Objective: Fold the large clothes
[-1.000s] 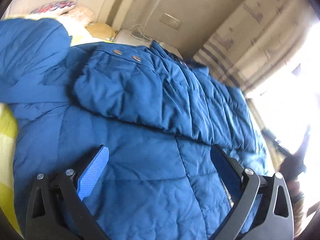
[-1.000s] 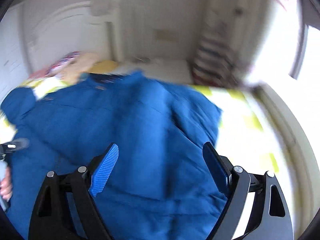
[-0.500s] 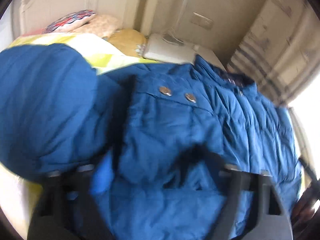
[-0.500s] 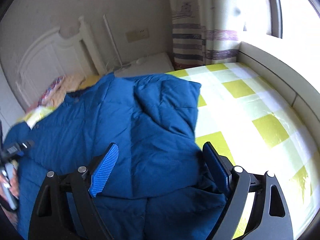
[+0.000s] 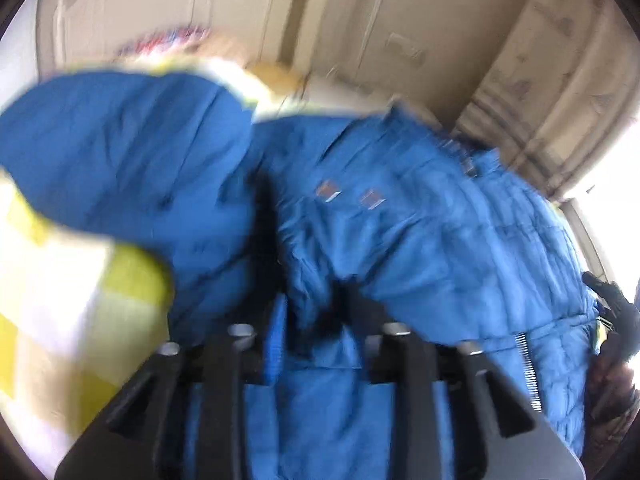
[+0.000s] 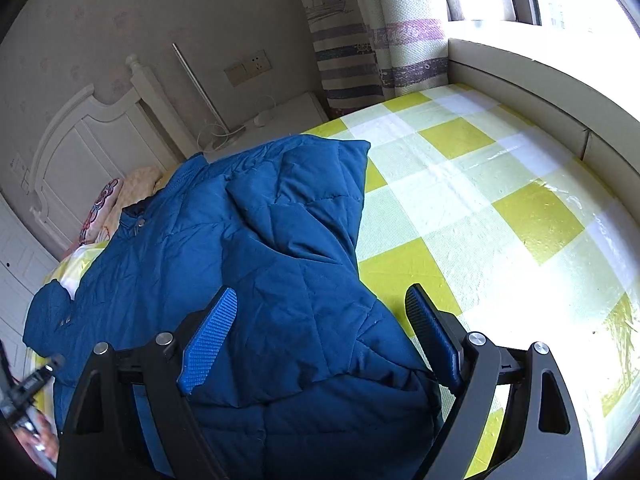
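A large blue quilted jacket (image 6: 248,248) lies spread on the bed; it also fills the blurred left wrist view (image 5: 420,232), with two snap buttons on a folded sleeve. My left gripper (image 5: 312,320) is shut on a bunched fold of the jacket near that sleeve's edge. My right gripper (image 6: 320,336) is open and empty, hovering over the jacket's right edge, with one finger over the fabric and the other over the sheet. The other sleeve (image 6: 304,184) lies folded across the jacket body.
The bed has a yellow and white checked sheet (image 6: 500,208). A white headboard (image 6: 88,136) and pillows (image 6: 108,204) are at the far left. A nightstand (image 6: 280,116), striped curtain (image 6: 360,40) and padded window ledge (image 6: 540,80) border the bed.
My left gripper has moved left toward the sleeve and closed on jacket fabric. My right gripper has swung right toward the jacket's edge and stayed open.
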Action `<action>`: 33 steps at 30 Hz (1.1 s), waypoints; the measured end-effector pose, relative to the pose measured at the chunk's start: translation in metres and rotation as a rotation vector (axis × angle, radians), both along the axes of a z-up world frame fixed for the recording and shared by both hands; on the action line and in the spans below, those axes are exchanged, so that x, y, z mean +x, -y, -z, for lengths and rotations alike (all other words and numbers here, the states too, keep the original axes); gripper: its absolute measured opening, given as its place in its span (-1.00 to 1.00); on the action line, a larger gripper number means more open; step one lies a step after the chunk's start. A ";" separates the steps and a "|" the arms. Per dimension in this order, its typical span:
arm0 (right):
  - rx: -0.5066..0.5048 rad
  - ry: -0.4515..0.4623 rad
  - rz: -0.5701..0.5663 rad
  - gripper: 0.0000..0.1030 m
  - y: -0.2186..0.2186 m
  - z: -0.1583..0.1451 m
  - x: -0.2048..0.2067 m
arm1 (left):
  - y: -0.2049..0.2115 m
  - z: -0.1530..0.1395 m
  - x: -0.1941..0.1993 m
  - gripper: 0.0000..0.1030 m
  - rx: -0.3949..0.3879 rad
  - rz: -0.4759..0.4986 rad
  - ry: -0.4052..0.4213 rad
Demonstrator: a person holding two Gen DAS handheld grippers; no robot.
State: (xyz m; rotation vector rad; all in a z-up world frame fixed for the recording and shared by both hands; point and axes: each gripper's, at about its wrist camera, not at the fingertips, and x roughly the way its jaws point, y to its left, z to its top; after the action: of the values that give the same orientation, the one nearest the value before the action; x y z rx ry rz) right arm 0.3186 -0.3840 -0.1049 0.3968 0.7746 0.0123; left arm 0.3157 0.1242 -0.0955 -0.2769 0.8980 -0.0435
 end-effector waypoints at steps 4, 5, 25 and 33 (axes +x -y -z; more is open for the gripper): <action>-0.004 0.000 0.012 0.61 0.001 -0.001 0.001 | -0.005 -0.018 -0.008 0.48 0.023 -0.042 0.042; -0.006 0.004 0.012 0.61 0.001 -0.001 0.000 | -0.004 -0.028 -0.015 0.57 0.047 -0.064 0.092; -0.332 0.182 -0.150 0.42 -0.076 -0.054 -0.014 | 0.066 0.003 0.026 0.96 0.286 0.178 0.013; -0.514 0.058 -0.380 0.40 -0.156 -0.034 0.035 | 0.069 0.002 0.031 0.96 0.293 0.177 0.010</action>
State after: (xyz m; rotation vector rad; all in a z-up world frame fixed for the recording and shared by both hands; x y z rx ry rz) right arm 0.3540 -0.2275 -0.0709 -0.2406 0.7556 0.1762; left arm 0.3468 0.0548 -0.0978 0.0759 0.9040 -0.0766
